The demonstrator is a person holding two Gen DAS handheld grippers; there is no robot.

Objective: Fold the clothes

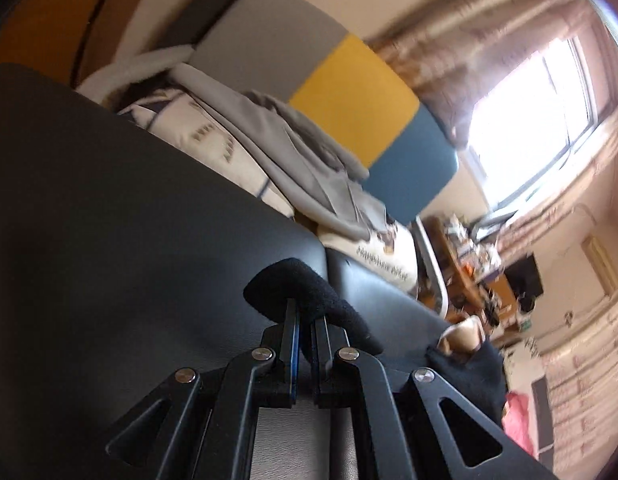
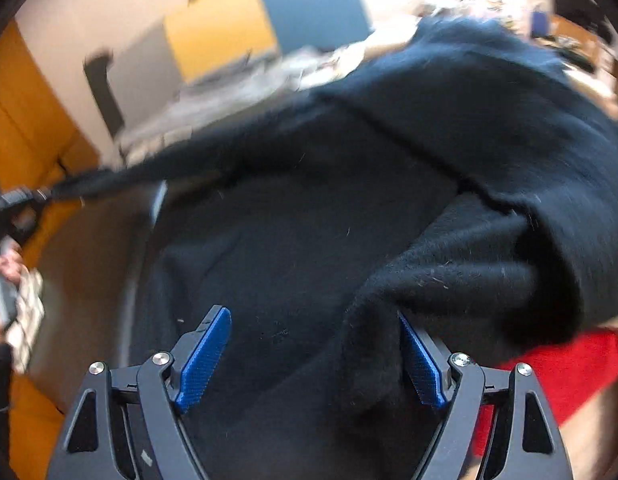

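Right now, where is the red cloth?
In the right wrist view, the red cloth lies at the lower right, under the edge of the black fleece garment, beside the right tongs.

A: Black garment (image 2: 389, 184), centre of right-wrist frame — cloth, fuzzy, matt, pale lint specks.
B: Same cloth in left-wrist view?
A: Yes, a fold pinched at lower centre by the left gripper (image 1: 305, 320). Gripper arms matt black, look like plastic, shiny metal rivets.
B: Right gripper (image 2: 315, 356)?
A: Blue pads (image 2: 205, 356), rough knurled texture, matt. Black frame, silver rivets.
B: Surface under it?
A: Dark table (image 1: 109, 200), left of frame, smooth, slight sheen, leather-like.
B: Pile at upper centre?
A: Grey clothes (image 1: 277, 136), soft matt cloth. Panels (image 1: 349, 92) behind: flat, matt, felt-like. Red cloth (image 2: 569, 372) lower right, matt.
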